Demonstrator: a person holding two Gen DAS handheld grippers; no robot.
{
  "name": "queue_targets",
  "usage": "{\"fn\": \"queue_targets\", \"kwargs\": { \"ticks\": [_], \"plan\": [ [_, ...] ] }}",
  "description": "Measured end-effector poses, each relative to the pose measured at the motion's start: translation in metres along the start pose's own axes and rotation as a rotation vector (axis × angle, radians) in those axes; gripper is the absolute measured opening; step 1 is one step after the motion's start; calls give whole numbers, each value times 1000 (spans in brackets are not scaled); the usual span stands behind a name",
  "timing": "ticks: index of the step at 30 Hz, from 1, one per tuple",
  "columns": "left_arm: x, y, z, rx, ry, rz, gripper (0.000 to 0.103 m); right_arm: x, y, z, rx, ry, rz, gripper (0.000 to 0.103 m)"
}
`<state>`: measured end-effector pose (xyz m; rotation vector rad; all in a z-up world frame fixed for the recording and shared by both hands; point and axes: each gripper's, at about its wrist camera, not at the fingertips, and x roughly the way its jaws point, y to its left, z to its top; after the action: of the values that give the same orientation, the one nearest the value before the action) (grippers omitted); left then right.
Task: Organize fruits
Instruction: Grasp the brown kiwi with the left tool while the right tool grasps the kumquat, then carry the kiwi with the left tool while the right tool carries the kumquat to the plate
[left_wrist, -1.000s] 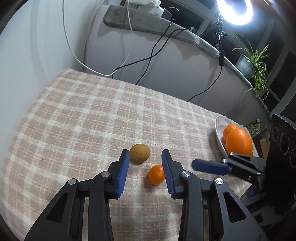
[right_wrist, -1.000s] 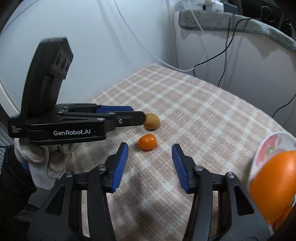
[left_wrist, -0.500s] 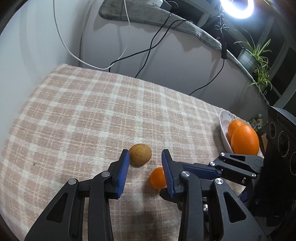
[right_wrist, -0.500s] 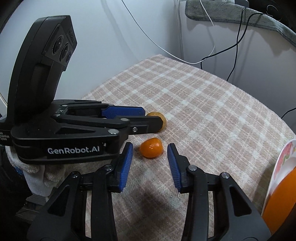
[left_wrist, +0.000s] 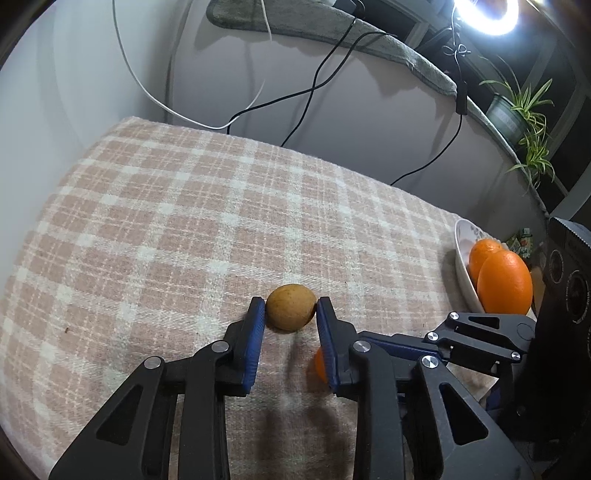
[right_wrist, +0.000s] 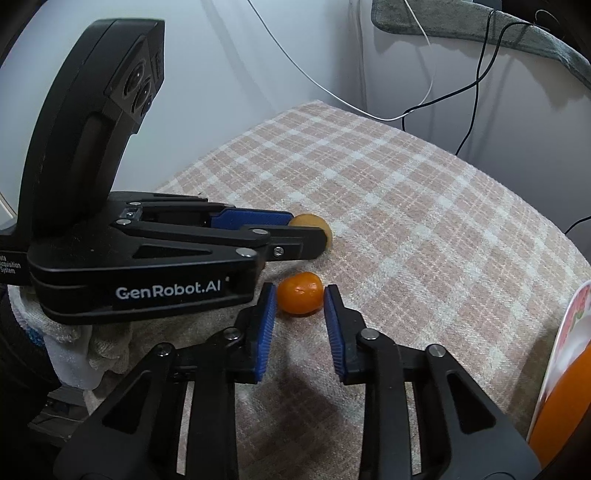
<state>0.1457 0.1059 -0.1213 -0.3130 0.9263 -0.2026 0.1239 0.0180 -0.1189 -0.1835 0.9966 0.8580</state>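
Observation:
A round brown fruit (left_wrist: 291, 312) lies on the plaid cloth (left_wrist: 184, 221). My left gripper (left_wrist: 290, 307) is closing on it, and both blue pads touch its sides. The same fruit (right_wrist: 314, 221) peeks out past that gripper's fingers (right_wrist: 295, 243) in the right wrist view. Just beside it sits a small orange mandarin (right_wrist: 300, 292). My right gripper (right_wrist: 299, 297) is closing around it, pads against both sides. In the left wrist view only a sliver of the mandarin (left_wrist: 320, 367) shows. A white plate (left_wrist: 461, 266) at the right edge holds two large oranges (left_wrist: 504, 282).
The plate's rim (right_wrist: 569, 321) and an orange (right_wrist: 561, 406) sit close on the right of the right gripper. A gloved hand (right_wrist: 74, 343) holds the left gripper. Cables (left_wrist: 314, 85) hang down the wall behind the cloth. A potted plant (left_wrist: 517, 110) stands far right.
Both grippers moved forward and narrowed. The left one slid left from between the two fruits onto the brown fruit. The right one came down around the mandarin.

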Motion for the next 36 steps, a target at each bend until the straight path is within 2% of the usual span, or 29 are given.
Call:
{"fn": "queue_targets", "kwargs": {
  "ticks": [11, 12, 13, 14, 21, 23, 24, 27, 28, 35, 36],
  "plan": [
    [-12, -3, -3, 1, -29, 5, 26, -16, 2, -2, 7, -35, -5, 23],
    [-13, -4, -2, 0, -32, 3, 26, -19, 2, -3, 9, -41, -4, 22],
    [-16, -5, -2, 1, -37, 1, 26, -22, 2, -4, 10, -45, -4, 10],
    [-18, -7, -1, 3, -41, 0, 26, -25, 2, -4, 13, -48, -3, 7],
    [-26, -10, -3, 3, -59, 7, 26, -31, -4, -9, 49, -55, 13, 7],
    [-29, -8, -4, -3, -63, 9, 26, -34, -2, -10, 45, -58, 29, 8],
    [-30, -8, -4, -4, -64, 11, 26, -33, 0, -10, 36, -49, 25, 12],
    [-35, -6, -6, -7, -71, 14, 26, -30, 7, -11, 9, -28, 11, 34],
    [-36, -6, -6, -7, -72, 14, 26, -28, 9, -11, 2, -23, 17, 37],
    [-43, -7, -10, -5, -83, 17, 26, -16, 10, -14, 1, 6, -2, 37],
    [-44, -7, -10, -3, -84, 18, 26, -15, 8, -13, 7, 5, 2, 31]
  ]
}}
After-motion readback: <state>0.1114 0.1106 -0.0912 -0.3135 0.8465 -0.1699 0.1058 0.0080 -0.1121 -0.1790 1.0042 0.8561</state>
